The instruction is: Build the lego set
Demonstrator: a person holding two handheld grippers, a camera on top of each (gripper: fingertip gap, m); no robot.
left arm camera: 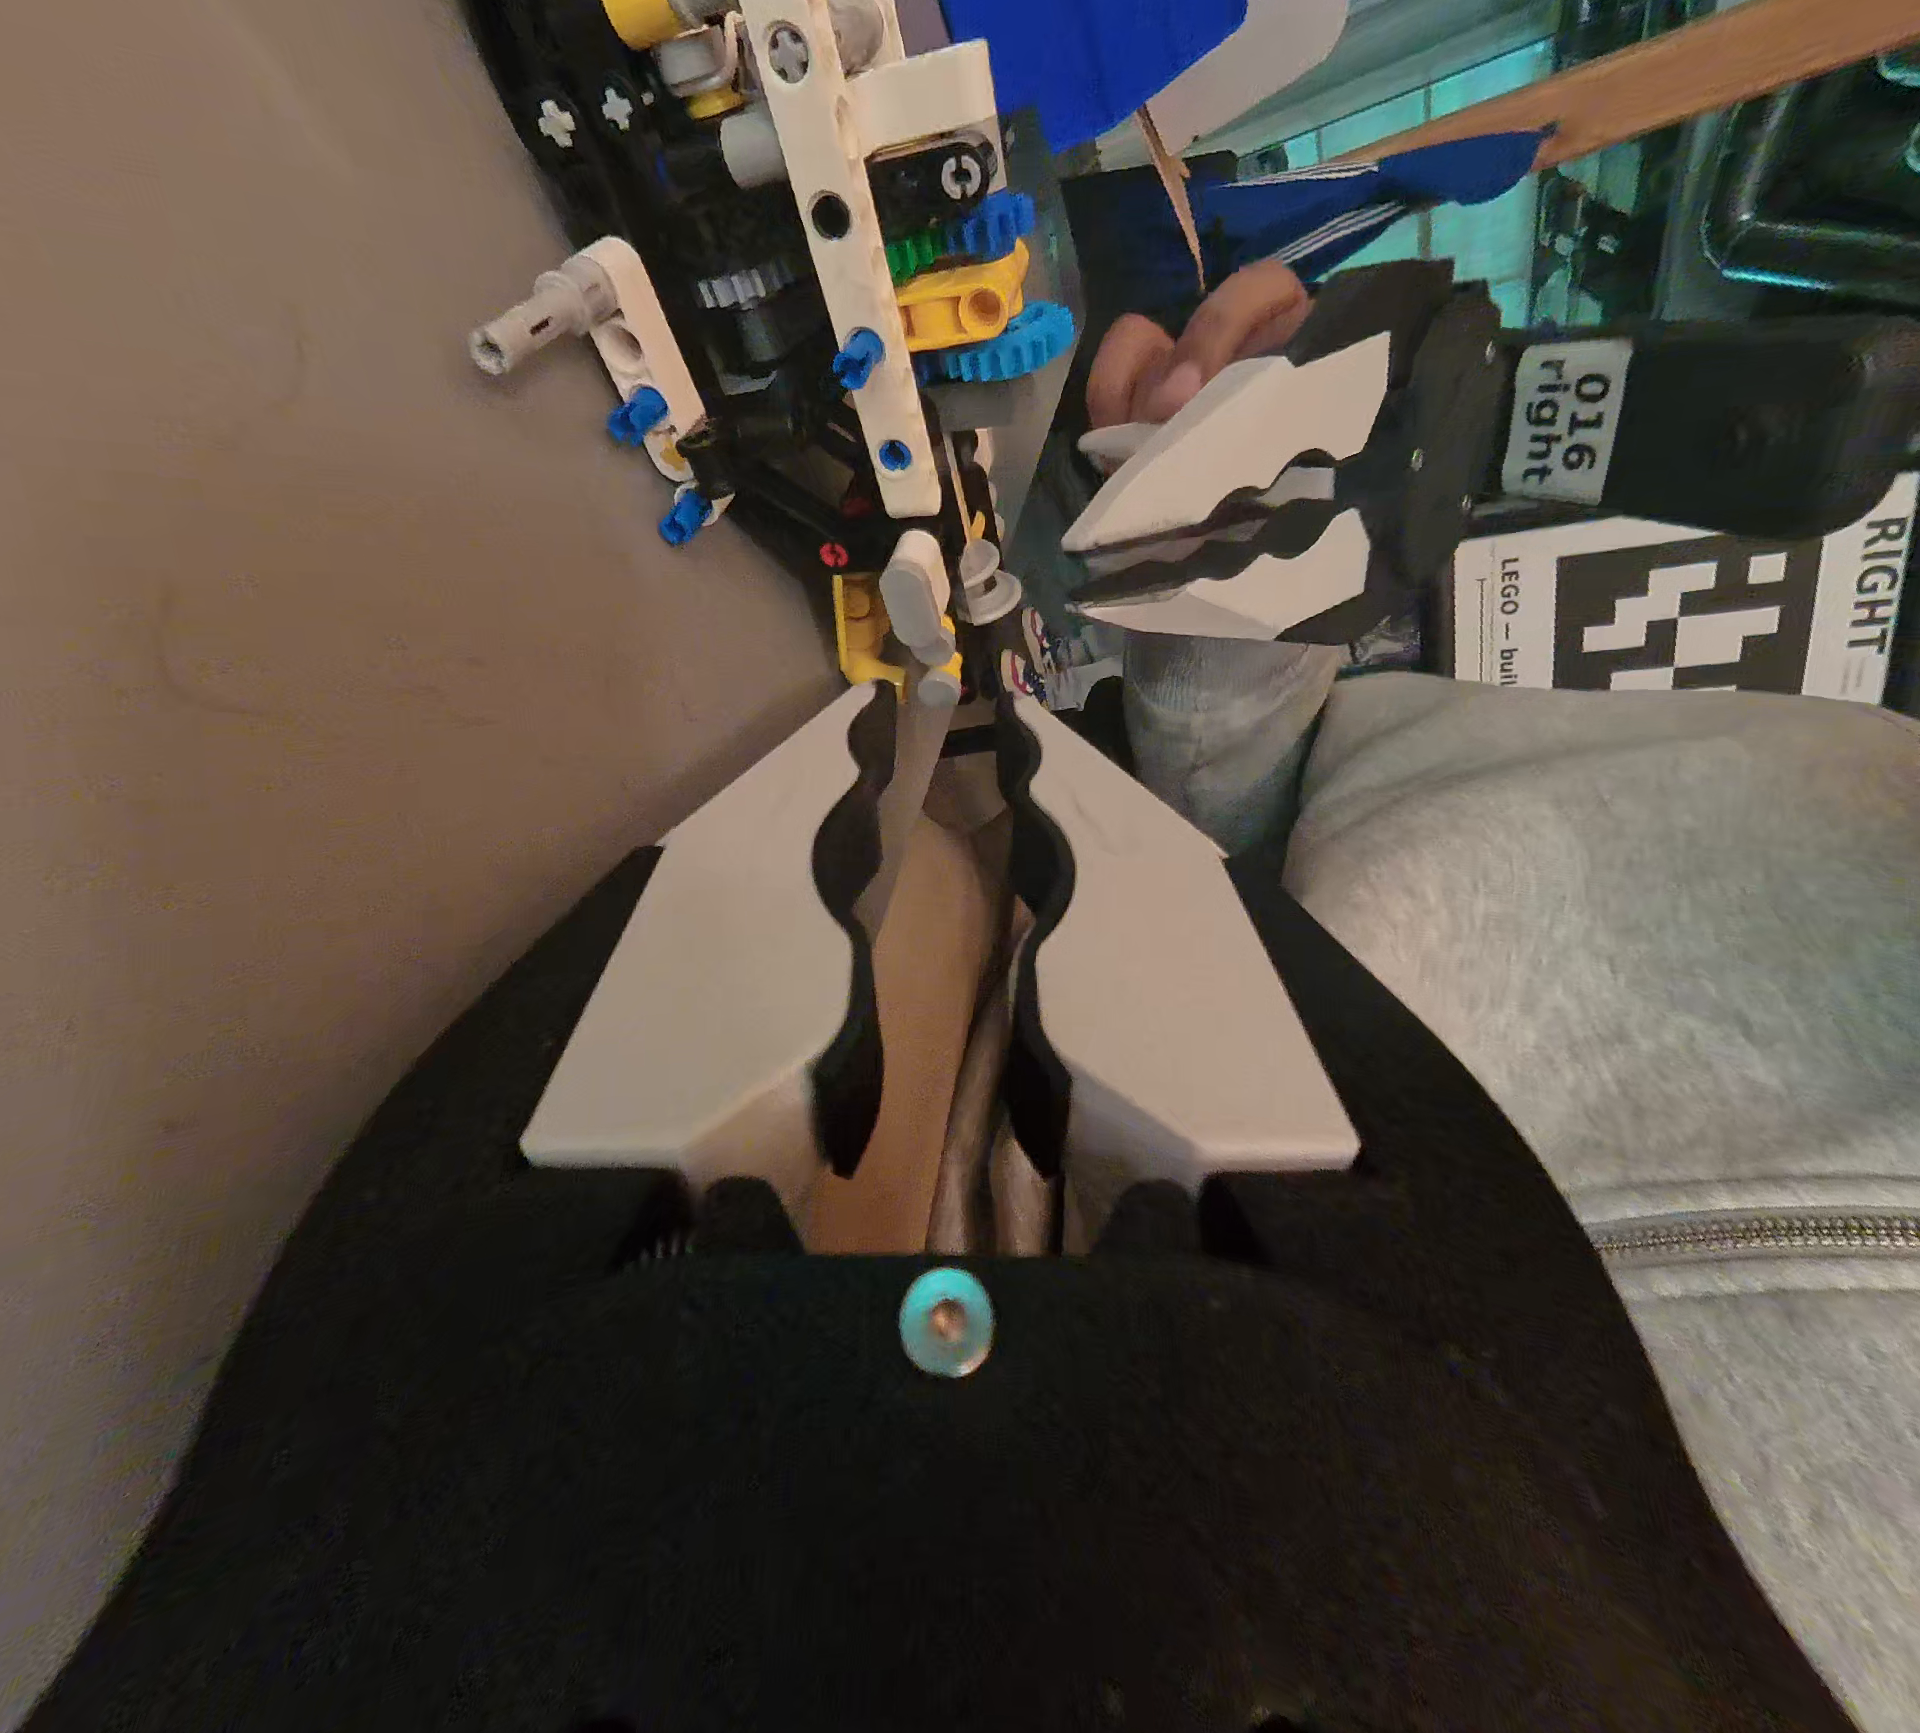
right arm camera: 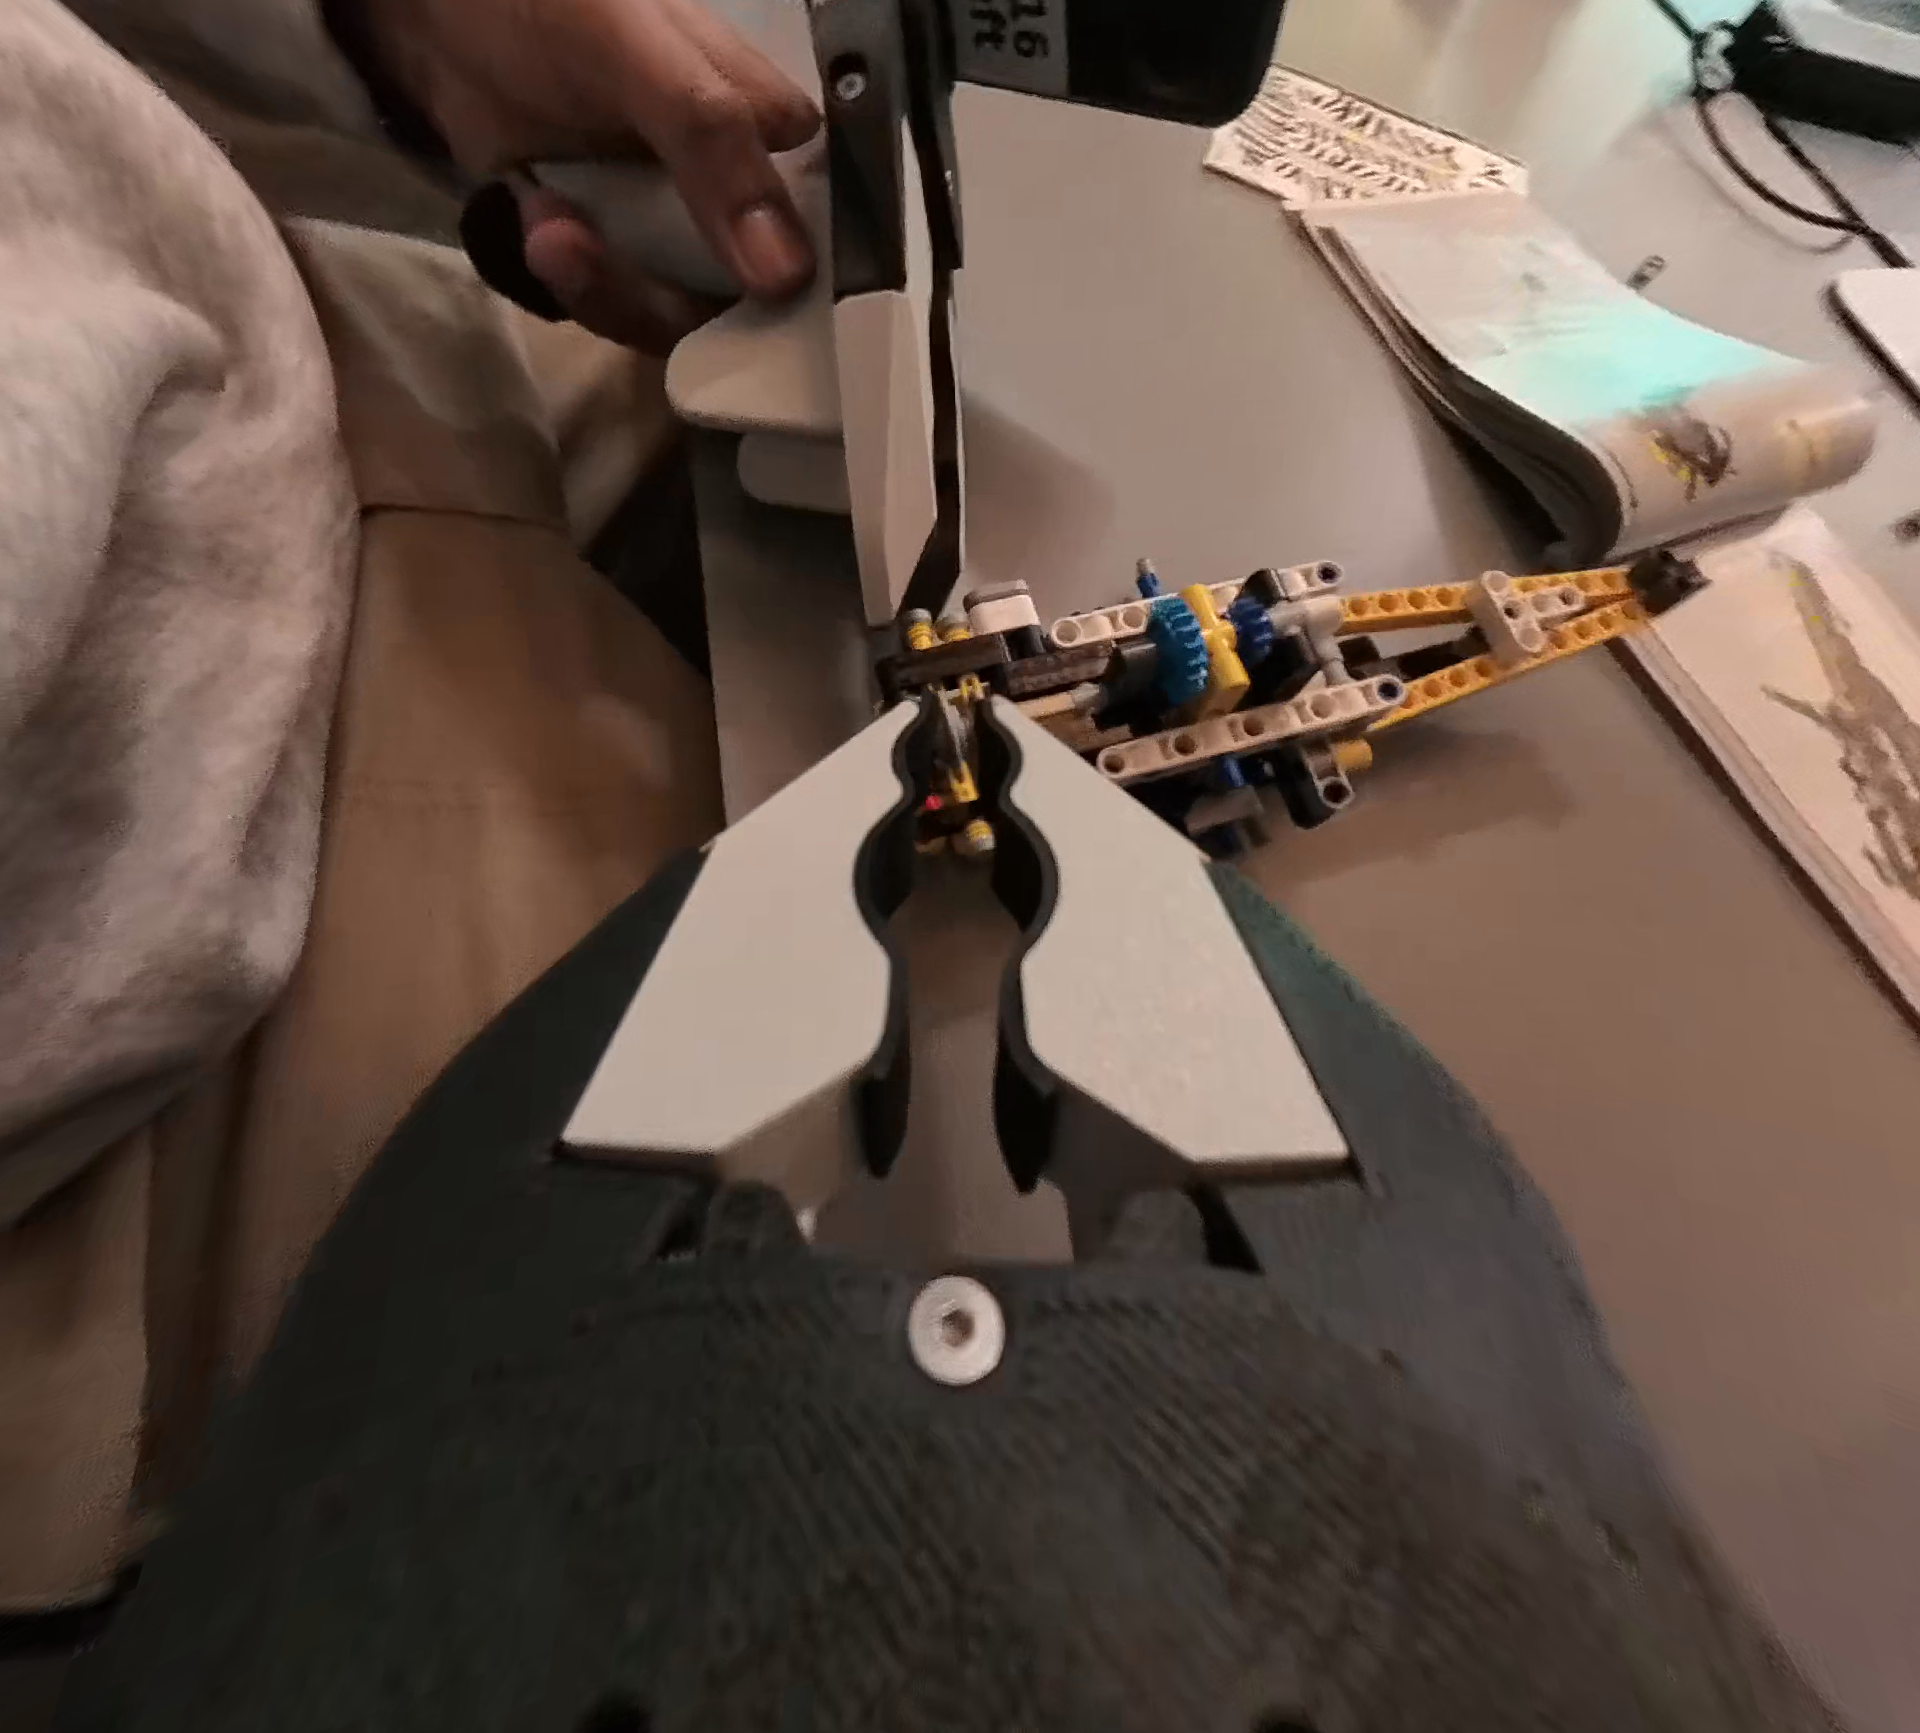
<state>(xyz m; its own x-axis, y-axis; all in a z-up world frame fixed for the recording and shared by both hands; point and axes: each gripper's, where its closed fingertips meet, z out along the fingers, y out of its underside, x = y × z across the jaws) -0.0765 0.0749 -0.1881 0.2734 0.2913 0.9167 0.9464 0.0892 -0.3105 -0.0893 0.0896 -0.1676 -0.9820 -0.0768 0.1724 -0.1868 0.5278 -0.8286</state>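
The lego model point(right arm camera: 1195, 644), a long frame of yellow, white and black beams with blue gears, lies on the grey table point(right arm camera: 1143, 333). In the left wrist view the model point(left arm camera: 831, 229) stretches away from my left gripper point(left arm camera: 940, 707), which is shut on its near end. The left gripper also shows from above in the right wrist view point(right arm camera: 909, 618). My right gripper point(right arm camera: 951, 712) has its jaws nearly closed, with a small yellow-and-black part of that same end between the pads. Seen from the side in the left wrist view, the right gripper point(left arm camera: 1075, 577) sits just right of the model.
An open instruction booklet point(right arm camera: 1558, 353) and more printed pages point(right arm camera: 1818, 748) lie right of the model, with a sticker sheet point(right arm camera: 1351, 156) behind. Cables point(right arm camera: 1766, 125) run at the far right. The person's grey sleeve point(left arm camera: 1558, 956) and hand point(right arm camera: 582, 73) are close by. The grippers are tip to tip, or close to it.
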